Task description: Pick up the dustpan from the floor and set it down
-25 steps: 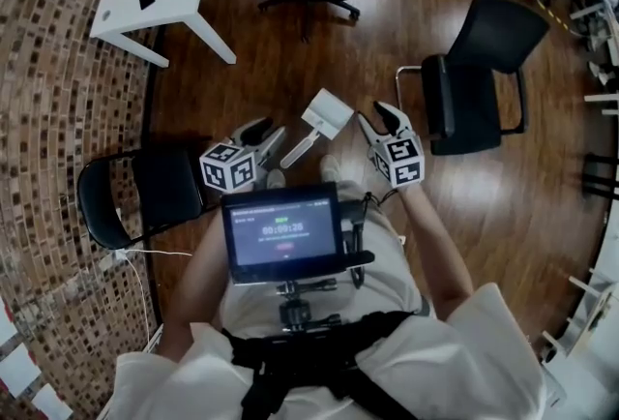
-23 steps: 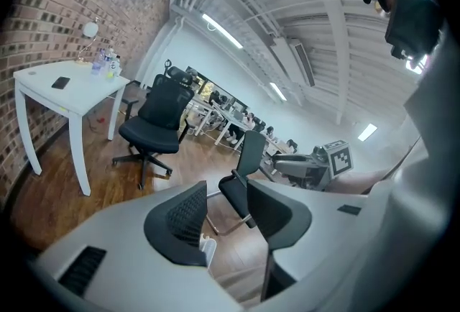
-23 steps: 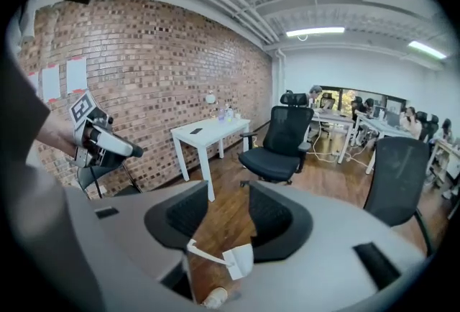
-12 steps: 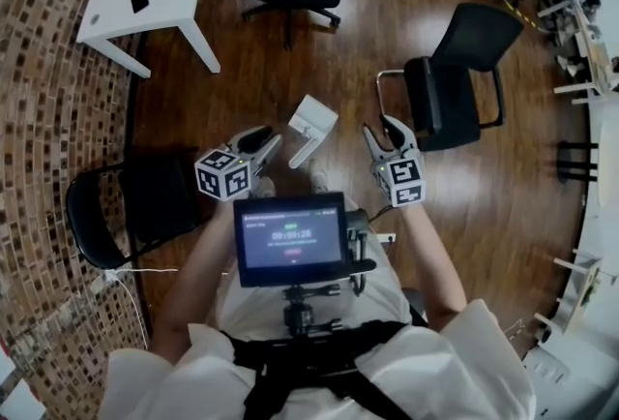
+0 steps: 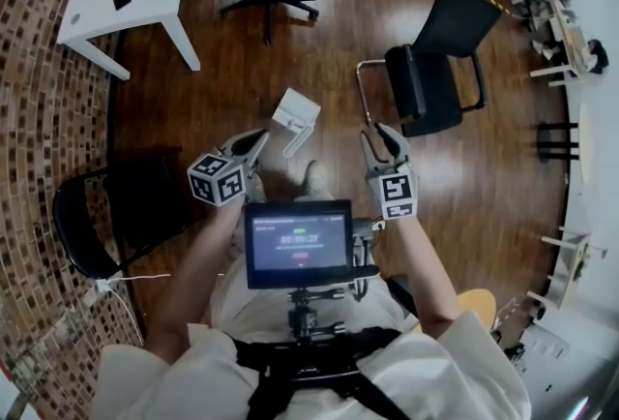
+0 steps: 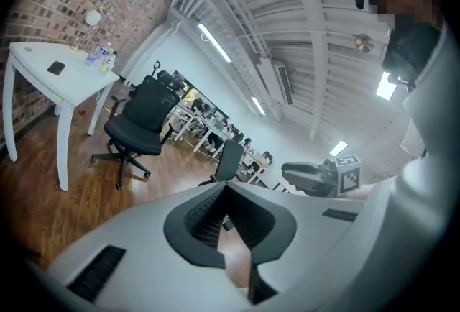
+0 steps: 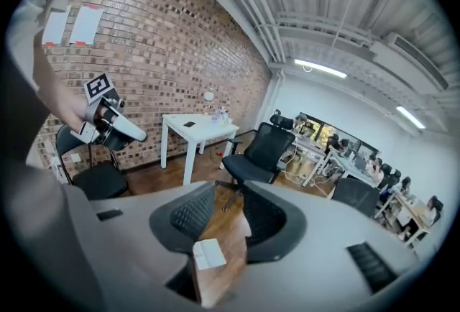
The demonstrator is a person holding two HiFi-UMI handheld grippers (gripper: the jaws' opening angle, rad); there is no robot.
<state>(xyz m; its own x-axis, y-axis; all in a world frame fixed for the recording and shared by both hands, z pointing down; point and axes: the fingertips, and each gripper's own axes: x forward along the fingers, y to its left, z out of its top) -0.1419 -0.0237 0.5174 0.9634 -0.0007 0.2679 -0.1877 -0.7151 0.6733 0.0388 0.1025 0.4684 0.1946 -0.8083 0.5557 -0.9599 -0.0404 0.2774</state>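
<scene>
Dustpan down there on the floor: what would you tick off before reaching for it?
1. Dustpan in plain sight on the wood floor: ok.
2. Its handle bare, nothing lying on it: ok.
3. Right gripper jaws apart and empty: ok.
4. Left gripper jaws apart: not ok. In the left gripper view the tips meet, with nothing between them.
5. A gripper down at the dustpan: not ok. Both are held up in front of the person and neither touches it.
6. Room around the dustpan: ok. The black chair stands apart from it.
</scene>
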